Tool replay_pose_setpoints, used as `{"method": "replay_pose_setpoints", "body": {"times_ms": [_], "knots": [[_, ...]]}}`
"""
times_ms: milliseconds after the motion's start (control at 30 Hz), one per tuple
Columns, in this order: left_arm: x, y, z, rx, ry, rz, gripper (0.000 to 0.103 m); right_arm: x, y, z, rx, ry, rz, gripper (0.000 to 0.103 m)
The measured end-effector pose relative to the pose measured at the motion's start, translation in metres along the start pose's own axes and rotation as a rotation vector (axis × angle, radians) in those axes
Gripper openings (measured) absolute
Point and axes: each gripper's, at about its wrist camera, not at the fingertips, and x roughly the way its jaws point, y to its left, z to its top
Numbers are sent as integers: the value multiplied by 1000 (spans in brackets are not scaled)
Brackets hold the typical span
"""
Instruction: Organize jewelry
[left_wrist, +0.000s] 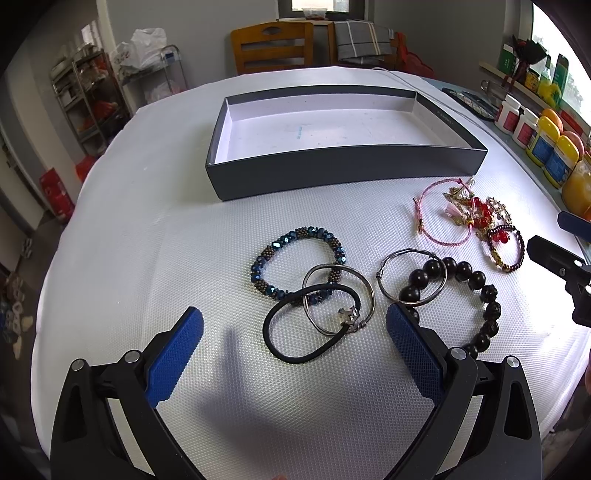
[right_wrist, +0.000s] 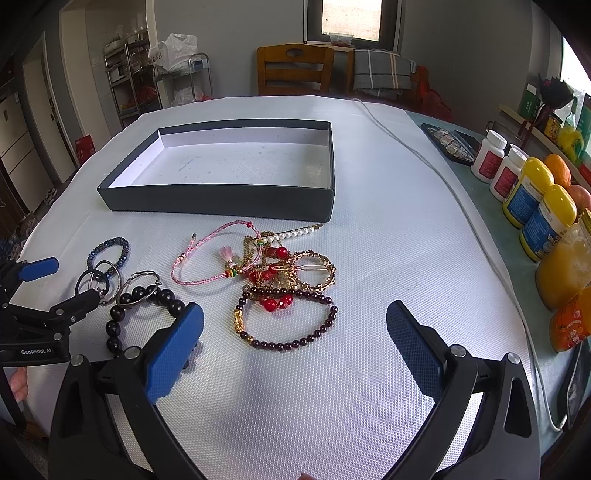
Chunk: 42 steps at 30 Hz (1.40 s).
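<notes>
A shallow dark grey box (left_wrist: 332, 173) (right_wrist: 221, 201) with a white inside stands empty on the white mat. In front of it lie a blue beaded bracelet (left_wrist: 266, 254), a black hair tie (left_wrist: 295, 354), two metal rings (left_wrist: 365, 291), a black bead bracelet (left_wrist: 487, 310) and a tangle of pink cord, gold and red pieces (left_wrist: 472, 214). My left gripper (left_wrist: 295, 332) is open over the hair tie and rings. My right gripper (right_wrist: 295, 325) is open just short of a dark red bead bracelet (right_wrist: 295, 341) and the tangled pile (right_wrist: 273, 262).
Bottles (right_wrist: 532, 195), jars and fruit line the table's right edge. A grey cable (right_wrist: 443, 184) runs along the mat's right side. A wooden chair (right_wrist: 295, 70) stands behind the table, metal racks (left_wrist: 88, 99) to the left. A hand (right_wrist: 18, 384) shows at the left.
</notes>
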Motion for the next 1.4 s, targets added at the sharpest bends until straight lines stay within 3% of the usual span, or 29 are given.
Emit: {"method": "replay_pose_setpoints", "body": {"times_ms": [233,433,667,833,1033,1200,1333,1400], "knots": [[1,1,-1,4,0,-8,101,1,-3,1,5,-1,4,98],[-6,9,2,-9,-41,-83,101,1,-11,3,6,-10,31,98],[-1,24,10,-3,-47,-79,101,7,-25,6,-7,11,55,97],[2,31,19,55,-44,-70,99,5,-33,9,-28,27,67,88],[5,30,25,101,-44,-133,94,2,-36,21,-58,23,79,69],[15,25,31,144,-11,-155,61,14,-40,28,-59,43,83,44],[20,25,36,158,-8,-162,54,21,-40,36,-72,44,84,38],[22,25,38,158,-2,-165,45,25,-36,41,-88,50,95,32]]}}
